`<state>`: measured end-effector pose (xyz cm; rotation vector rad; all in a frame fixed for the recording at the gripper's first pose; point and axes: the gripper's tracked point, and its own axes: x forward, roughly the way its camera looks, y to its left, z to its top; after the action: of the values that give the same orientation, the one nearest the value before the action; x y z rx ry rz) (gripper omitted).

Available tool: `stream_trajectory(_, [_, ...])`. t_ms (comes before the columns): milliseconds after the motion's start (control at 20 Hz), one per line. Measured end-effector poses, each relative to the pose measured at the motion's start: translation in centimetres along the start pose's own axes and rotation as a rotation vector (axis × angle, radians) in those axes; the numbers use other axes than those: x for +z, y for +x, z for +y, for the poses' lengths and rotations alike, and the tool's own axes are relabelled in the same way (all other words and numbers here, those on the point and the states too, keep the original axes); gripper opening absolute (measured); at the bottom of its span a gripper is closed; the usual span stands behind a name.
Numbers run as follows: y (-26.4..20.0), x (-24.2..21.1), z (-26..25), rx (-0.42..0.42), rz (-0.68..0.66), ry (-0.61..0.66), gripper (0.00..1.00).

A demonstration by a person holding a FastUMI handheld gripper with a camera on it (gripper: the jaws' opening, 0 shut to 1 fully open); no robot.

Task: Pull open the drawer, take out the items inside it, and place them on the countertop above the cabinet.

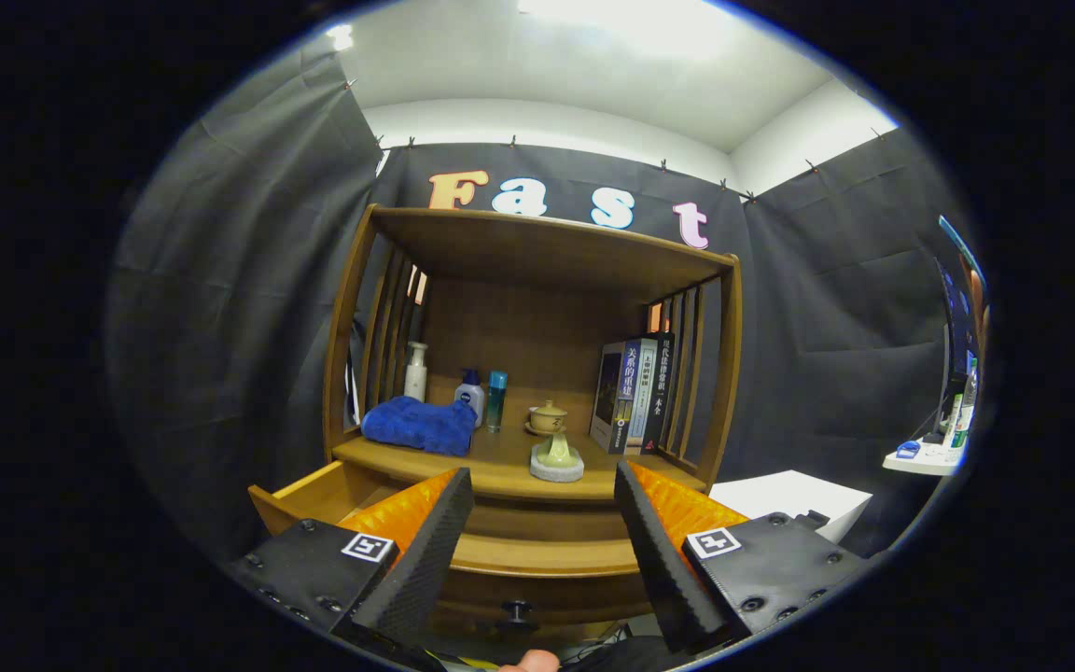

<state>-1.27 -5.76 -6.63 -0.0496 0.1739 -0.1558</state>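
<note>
Between the two fingers of the hand-held gripper (542,532) sits nothing at all; the fingers are spread wide apart and hold nothing. Just ahead of them and a bit lower is the wooden drawer (537,555), pulled partway out of the cabinet (537,392). Its dark round knob (517,613) shows on the front, low between the fingers. What is inside the drawer cannot be seen from here.

Right above the drawer is the counter (500,462) of the cabinet. On it, near the front, a small pale green piece stands on a round grey stone base (556,457). Behind it sits a little lidded teacup (548,417). To the left lies a folded blue cloth (421,426), with a white bottle (416,371), a small bottle with a blue cap (470,392) and a teal can (496,399) behind it. Some books (635,394) stand upright on the right side.
</note>
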Motion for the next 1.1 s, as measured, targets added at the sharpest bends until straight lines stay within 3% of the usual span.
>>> stream_trajectory(450, [-1.0, -8.1, -0.3, 0.01, 0.092, 0.103, 0.98])
stream_trajectory(1100, [0.9, -14.4, 0.6, 0.018, 0.194, 0.096, 0.99])
